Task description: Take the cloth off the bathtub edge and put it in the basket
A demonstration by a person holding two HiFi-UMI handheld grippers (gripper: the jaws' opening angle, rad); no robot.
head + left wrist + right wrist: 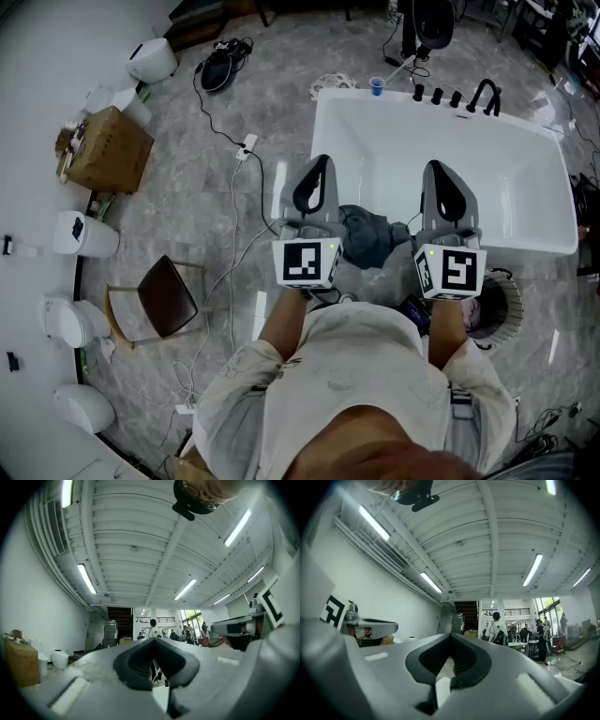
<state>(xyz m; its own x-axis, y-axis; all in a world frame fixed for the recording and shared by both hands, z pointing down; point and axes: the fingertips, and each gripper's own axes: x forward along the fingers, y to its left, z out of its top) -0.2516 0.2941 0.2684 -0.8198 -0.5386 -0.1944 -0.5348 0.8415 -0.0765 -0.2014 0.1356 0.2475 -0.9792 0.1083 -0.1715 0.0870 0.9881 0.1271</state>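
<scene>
nearest the lens, a person's pale shirt front is seen at the bottom of the head view, with both arms stretched toward the middle of the frame. the left gripper (320, 164) is held with its jaws pressed together, tips meeting and nothing between them; the right gripper (437, 169) is likewise closed on nothing. both are aimed outward over the white, rectangular bathtub (525, 150), so only the hall and its ceiling are shown in the two gripper views.

the crumpled dark grey-blue cloth (367, 236) is draped on the near edge of the tub, at the centre of the frame. it lies between the two grippers but lower in the frame than their tips, beside the marker cubes. it is bunched, so no long axis can be told. neither gripper is clearly the nearer.

the round, pale-rimmed basket (506, 281) is half hidden at the lower right, just beside the right arm. a pull-back, a downward tilt and opened jaws are judged necessary.
</scene>
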